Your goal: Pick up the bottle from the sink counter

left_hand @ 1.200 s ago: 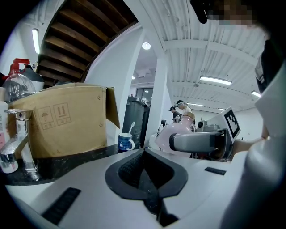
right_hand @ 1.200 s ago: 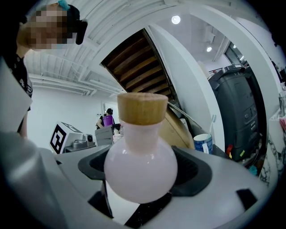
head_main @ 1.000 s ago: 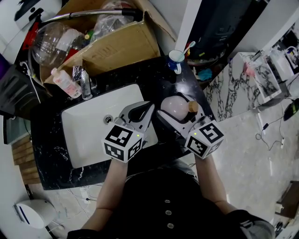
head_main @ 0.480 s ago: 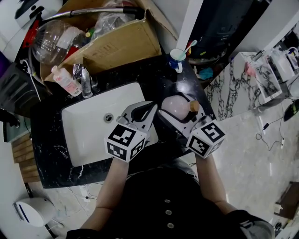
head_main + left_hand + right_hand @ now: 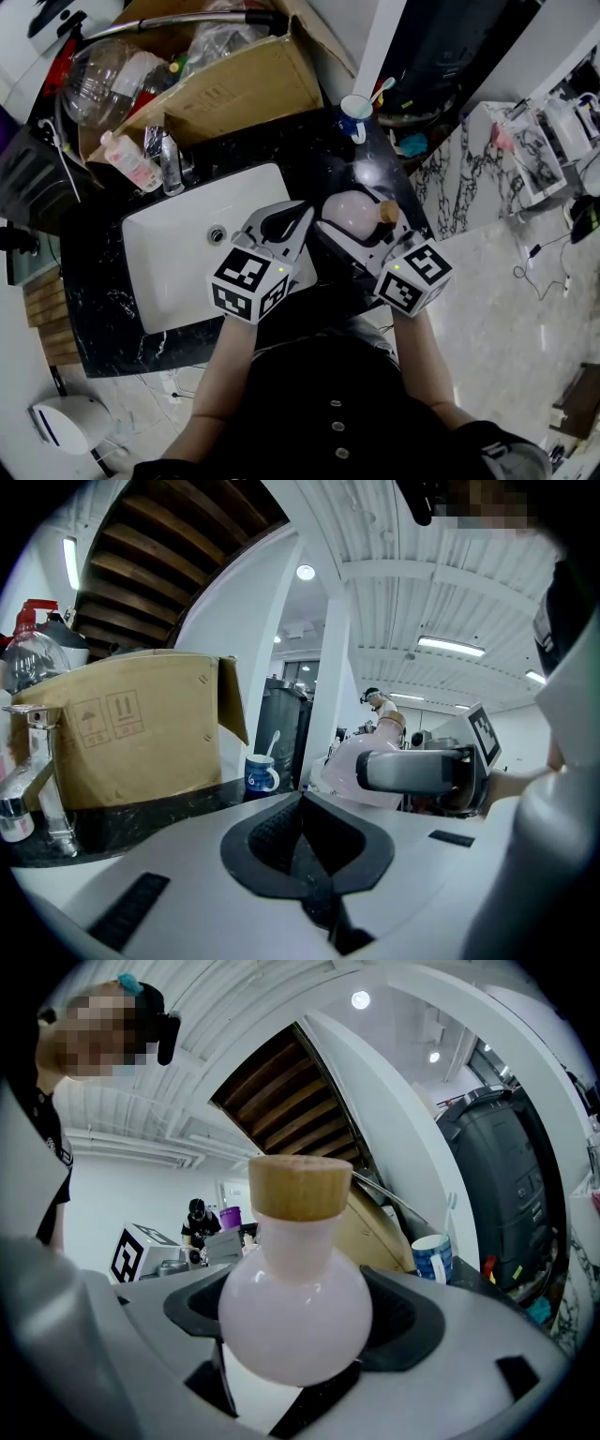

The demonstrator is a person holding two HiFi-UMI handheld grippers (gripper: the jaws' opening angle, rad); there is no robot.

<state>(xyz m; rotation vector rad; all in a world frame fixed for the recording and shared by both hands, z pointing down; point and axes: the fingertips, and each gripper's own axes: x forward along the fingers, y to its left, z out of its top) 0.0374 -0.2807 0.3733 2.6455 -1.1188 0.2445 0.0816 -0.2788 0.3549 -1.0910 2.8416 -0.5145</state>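
Observation:
A round pale-pink bottle with a wooden cap is held over the black sink counter, right of the basin. My right gripper is shut on its belly. In the right gripper view the bottle fills the space between the dark pads, with the cap pointing away from the camera. My left gripper hangs beside it over the basin's right edge, shut, with nothing between its fingers. In the left gripper view the shut pads meet, and the bottle shows to the right in the right gripper.
A white basin sits in the counter with a chrome faucet behind it. A cardboard box of plastic bottles stands at the back. A blue mug with a toothbrush is at the back right, a small bottle left of the faucet.
Almost nothing has changed. Both grippers shifted only slightly, and the right gripper stays shut on the bottle.

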